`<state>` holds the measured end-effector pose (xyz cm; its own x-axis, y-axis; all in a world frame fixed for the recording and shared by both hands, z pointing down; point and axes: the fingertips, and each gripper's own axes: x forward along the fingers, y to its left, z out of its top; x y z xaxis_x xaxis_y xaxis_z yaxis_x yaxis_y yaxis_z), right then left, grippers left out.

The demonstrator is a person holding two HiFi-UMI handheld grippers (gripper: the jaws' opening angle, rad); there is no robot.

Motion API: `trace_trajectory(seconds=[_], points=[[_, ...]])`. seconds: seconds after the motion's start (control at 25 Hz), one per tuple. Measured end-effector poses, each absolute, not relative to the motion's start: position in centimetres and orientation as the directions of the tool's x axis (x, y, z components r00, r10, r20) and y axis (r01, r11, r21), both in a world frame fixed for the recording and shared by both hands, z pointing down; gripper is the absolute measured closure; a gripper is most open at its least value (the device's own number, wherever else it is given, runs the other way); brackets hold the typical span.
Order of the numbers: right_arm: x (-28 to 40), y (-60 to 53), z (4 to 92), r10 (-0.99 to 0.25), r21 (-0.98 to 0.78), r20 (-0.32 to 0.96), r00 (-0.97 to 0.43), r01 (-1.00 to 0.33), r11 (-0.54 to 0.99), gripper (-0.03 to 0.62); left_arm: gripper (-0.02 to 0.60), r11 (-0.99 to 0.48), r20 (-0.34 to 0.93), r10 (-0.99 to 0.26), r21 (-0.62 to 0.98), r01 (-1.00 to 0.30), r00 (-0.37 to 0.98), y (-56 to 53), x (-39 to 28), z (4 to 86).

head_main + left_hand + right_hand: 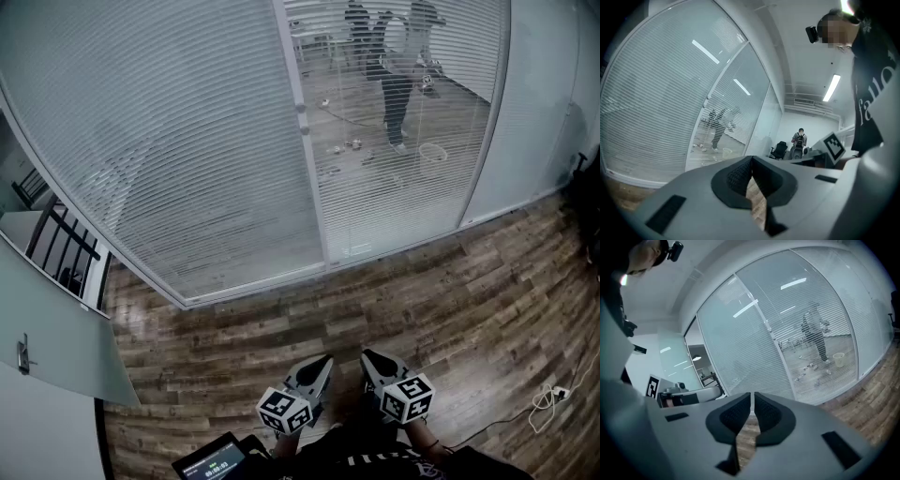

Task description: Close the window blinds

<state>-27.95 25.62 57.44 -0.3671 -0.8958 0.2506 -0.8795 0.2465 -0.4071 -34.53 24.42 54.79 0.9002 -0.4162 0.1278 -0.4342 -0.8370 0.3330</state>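
Room: office floor of brown wooden planks [450, 300], met from 9 to 3 o'clock in the head view by a glazed partition in pale frames.
Blinds, closed panel: white horizontal-slat window blind [169, 141] at 11 o'clock; slats turned flat, nothing shows through it.
Blinds, see-through panel: second white slatted blind [403, 122] at 1 o'clock, just right of the white upright post [302, 122]; slats stand open, so the room behind is visible.
Behind glass: person in dark clothes [394, 84] standing at 1 o'clock; pale round bin [432, 153] near their feet.
Left gripper [328, 359]: at 6 o'clock, low in the head view, well apart from both blinds; pointing roughly level toward the partition. In its own view the left gripper [751, 159] has its dark pads pressed together at the tips, nothing between them.
Right gripper [367, 354]: just beside the left one, also aimed at the glass. Its own view shows the right gripper [752, 397] drawn together but for a hairline slit, empty.
Marker cubes: black-and-white cube [284, 411] on the left tool, a matching cube [408, 398] on the right.
Floor clutter: white cable [548, 403] at 4 o'clock.
Edge items: black railing [61, 248] at 9 o'clock; small lit screen [211, 461] at 7 o'clock.
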Motion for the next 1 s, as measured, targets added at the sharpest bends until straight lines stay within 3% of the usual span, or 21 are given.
trace_trajectory(seconds=[0.44, 1.0], points=[[-14.4, 13.5, 53.8, -0.875, -0.341, 0.187, -0.447, -0.865, 0.369, 0.575, 0.577, -0.832, 0.045, -0.487, 0.279, -0.479, 0.872, 13.9, -20.0, 51.0], [-9.3, 5.1, 56.8, -0.84, -0.44, 0.195, -0.507, -0.81, 0.387, 0.576, 0.577, -0.753, 0.131, -0.592, 0.261, -0.604, 0.795, 4.5, -16.7, 53.5]])
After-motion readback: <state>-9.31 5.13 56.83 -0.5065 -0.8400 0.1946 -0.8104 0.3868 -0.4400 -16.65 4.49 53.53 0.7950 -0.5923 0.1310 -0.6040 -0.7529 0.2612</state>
